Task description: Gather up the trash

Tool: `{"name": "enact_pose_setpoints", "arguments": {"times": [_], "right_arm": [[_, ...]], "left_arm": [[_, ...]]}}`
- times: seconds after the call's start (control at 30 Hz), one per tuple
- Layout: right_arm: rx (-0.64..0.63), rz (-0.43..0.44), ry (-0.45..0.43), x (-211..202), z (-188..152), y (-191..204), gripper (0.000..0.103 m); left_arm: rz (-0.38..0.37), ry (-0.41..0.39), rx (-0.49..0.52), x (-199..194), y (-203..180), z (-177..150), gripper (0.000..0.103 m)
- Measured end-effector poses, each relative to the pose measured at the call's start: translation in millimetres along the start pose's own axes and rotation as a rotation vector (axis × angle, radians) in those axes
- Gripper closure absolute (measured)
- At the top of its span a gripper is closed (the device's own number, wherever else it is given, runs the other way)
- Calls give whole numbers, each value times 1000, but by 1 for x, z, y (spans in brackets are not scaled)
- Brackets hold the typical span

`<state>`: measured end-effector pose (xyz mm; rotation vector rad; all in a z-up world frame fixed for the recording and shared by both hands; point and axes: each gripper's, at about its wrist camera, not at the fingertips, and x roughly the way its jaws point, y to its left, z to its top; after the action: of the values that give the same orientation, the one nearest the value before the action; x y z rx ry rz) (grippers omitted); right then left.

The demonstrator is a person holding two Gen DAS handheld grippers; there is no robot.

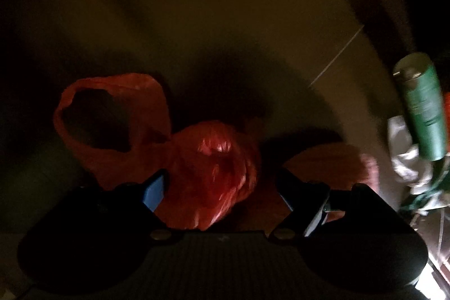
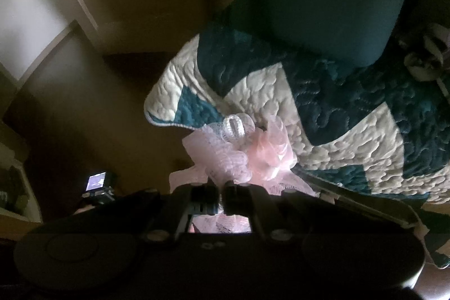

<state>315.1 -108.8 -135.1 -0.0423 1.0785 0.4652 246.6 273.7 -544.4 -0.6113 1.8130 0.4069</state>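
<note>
Below the open left claw, red bag, mouth leftward.

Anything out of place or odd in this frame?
Yes: a red plastic bag lies crumpled on the dim floor between the open left tongs. The shut right tongs pinch a pink mesh bath pouf, hanging beside the bed quilt.

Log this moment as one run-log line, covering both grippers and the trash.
left gripper: open over red plastic bag on floor | right gripper: shut on pink mesh bundle | green bottle: uncollected
</note>
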Motion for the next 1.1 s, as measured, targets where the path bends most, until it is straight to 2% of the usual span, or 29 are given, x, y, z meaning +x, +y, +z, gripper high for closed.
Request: {"name": "enact_pose_setpoints", "arguments": {"times": [0.1,0.13,0.17,0.3,0.5,0.6,0.8,1.1], "right_arm": [[-1,-1,18,7,-1,-1,100],[-2,-2,21,9,-1,-1,100],[-5,-3,24,10,-1,-1,100],[-2,-7,21,9,0,-2,100],[22,-16,-22,-14,-2,-3,100],[41,-21,-55,-34,-3,-4,100],[54,-21,-157,-89,-5,0,100],[21,-9,-337,-183,0,9,100]], "left_arm": [[52,3,23,13,-2,-2,22],[61,1,31,16,-2,-4,27],[62,0,37,17,-2,-5,37],[71,-20,42,13,-3,-12,46],[52,-88,34,-27,1,-27,49],[25,-143,46,-65,1,-38,49],[-35,-296,121,-171,-19,-74,49],[-93,-579,404,-340,-82,-137,48]]}}
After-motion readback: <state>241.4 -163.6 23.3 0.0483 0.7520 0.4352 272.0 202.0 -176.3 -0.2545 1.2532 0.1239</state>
